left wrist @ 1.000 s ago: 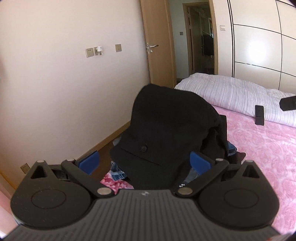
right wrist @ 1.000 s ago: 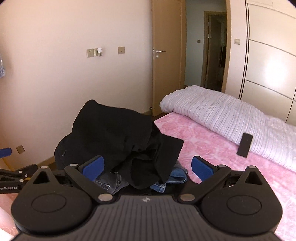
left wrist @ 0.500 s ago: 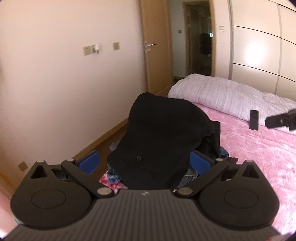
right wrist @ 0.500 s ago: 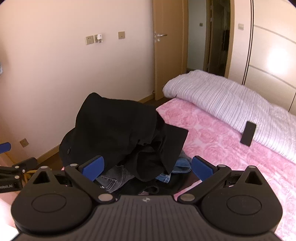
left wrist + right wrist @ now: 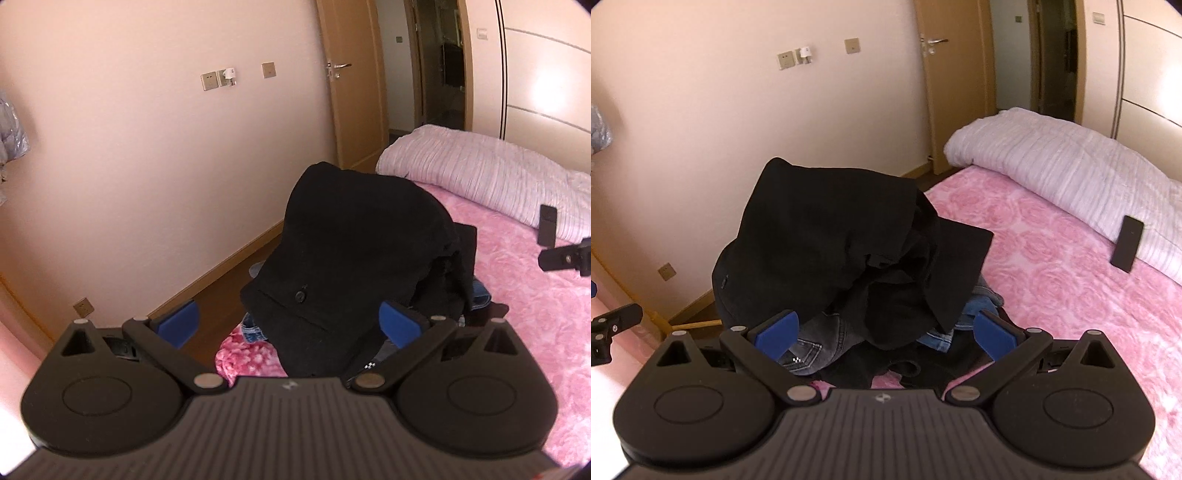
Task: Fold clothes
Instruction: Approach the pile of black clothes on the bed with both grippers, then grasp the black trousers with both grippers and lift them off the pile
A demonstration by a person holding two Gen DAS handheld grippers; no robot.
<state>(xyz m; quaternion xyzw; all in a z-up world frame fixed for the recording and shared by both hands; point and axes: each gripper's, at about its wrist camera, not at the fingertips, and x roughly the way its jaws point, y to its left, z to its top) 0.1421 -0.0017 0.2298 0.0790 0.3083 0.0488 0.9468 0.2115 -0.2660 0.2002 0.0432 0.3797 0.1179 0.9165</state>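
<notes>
A heap of clothes lies at the corner of the pink bed (image 5: 517,295) (image 5: 1052,277). On top is a black buttoned coat (image 5: 354,240) (image 5: 827,236). Grey jeans (image 5: 820,341) and blue denim (image 5: 975,314) (image 5: 251,330) poke out from under it. My left gripper (image 5: 291,321) is open, its blue pads either side of the coat's lower edge, nothing gripped. My right gripper (image 5: 884,330) is open too, hovering just short of the heap. The right gripper's tip (image 5: 565,254) shows at the right edge of the left wrist view; the left gripper's tip (image 5: 613,321) shows at the left edge of the right wrist view.
A rolled striped white quilt (image 5: 491,173) (image 5: 1063,162) lies along the far side of the bed, with a black phone (image 5: 546,225) (image 5: 1126,249) leaning on it. A pink wall (image 5: 147,147) and wooden floor (image 5: 221,291) border the bed on the left; a door (image 5: 953,85) stands beyond.
Both grippers have drifted slightly relative to the heap, the right one looking more down on it and a little nearer. The clothes have not moved and both grippers stay open.
</notes>
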